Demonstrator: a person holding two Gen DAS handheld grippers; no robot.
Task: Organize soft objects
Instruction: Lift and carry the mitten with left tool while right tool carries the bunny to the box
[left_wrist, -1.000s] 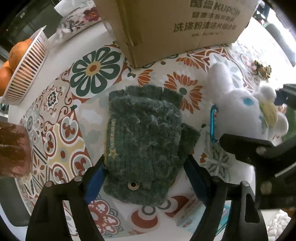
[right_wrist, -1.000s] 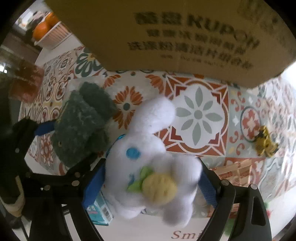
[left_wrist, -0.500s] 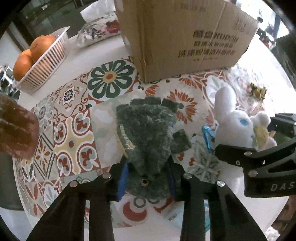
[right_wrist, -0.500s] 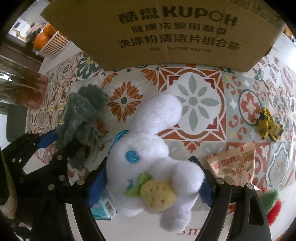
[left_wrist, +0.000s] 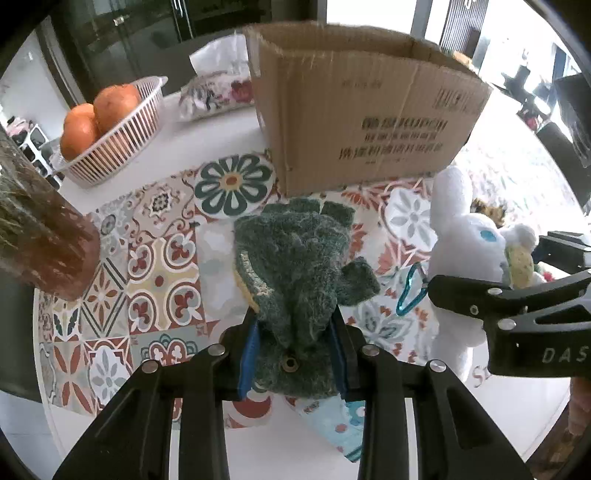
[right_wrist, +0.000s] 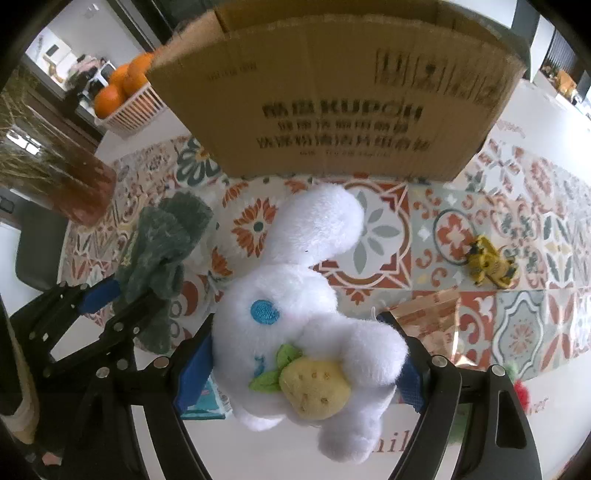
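In the left wrist view, the green knitted glove (left_wrist: 295, 273) is seen clamped at its cuff between the blue pads of the left gripper (left_wrist: 293, 354), the wool bunched tight and the finger end pointing toward the cardboard box (left_wrist: 365, 122) at the far side of the patterned mat (left_wrist: 147, 266). A basket of oranges (left_wrist: 110, 125) is set far left on the table, and a brown vase (left_wrist: 44, 243) stands at the left. The white plush rabbit (left_wrist: 465, 251) is seen at the right, with a blue clip (left_wrist: 410, 291) hanging beside it.

In the right wrist view, the rabbit (right_wrist: 299, 310) is gripped around its body by the right gripper (right_wrist: 306, 365), the jaws held wide by the stuffing. The open box (right_wrist: 340, 96) lies just beyond. A small yellow toy (right_wrist: 487, 266) and a snack packet (right_wrist: 432, 317) lie on the mat to the right.

Several slips are judged possible. The glove is held only by its cuff, so it could be snagged on the near box wall if it is carried across too low. The rabbit's springy filling could let it squirm out of the pads. As the two grippers are close together, they could be knocked against each other over the box.
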